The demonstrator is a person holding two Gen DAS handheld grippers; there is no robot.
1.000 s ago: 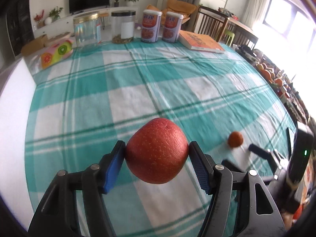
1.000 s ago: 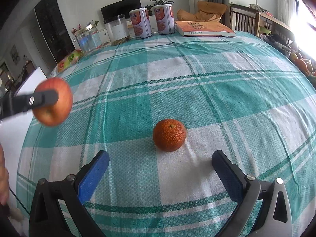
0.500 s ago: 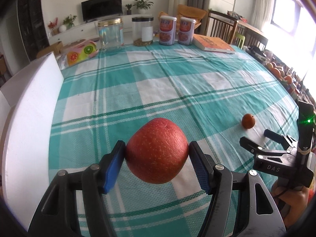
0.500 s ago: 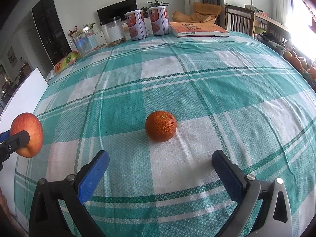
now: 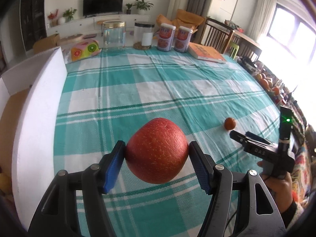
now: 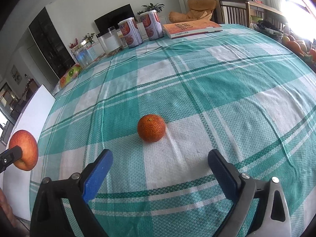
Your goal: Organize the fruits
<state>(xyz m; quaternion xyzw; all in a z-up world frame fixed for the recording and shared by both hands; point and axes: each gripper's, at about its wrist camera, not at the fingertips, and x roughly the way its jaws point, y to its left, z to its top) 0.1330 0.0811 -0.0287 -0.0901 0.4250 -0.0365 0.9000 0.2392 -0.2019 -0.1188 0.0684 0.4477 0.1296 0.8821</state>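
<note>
My left gripper (image 5: pixel 157 162) is shut on a red apple (image 5: pixel 157 151) and holds it above the checked tablecloth, near the white box wall (image 5: pixel 35 122) at the left. The apple also shows at the far left of the right wrist view (image 6: pixel 24 152). My right gripper (image 6: pixel 159 167) is open and empty, its blue pads spread just short of a small orange (image 6: pixel 151 128) lying on the cloth. In the left wrist view the orange (image 5: pixel 229 123) lies just beyond the right gripper (image 5: pixel 247 138).
A teal and white tablecloth (image 5: pixel 158 83) covers the table. At the far edge stand two glass jars (image 5: pixel 114 36), two cans (image 5: pixel 174 37), a book (image 5: pixel 206 53) and a fruit-print pack (image 5: pixel 85 50). More fruit lies off the right edge (image 5: pixel 264 83).
My left gripper has carried the apple leftward and back, so the white box now fills the left of its view. My right gripper has edged closer to the orange.
</note>
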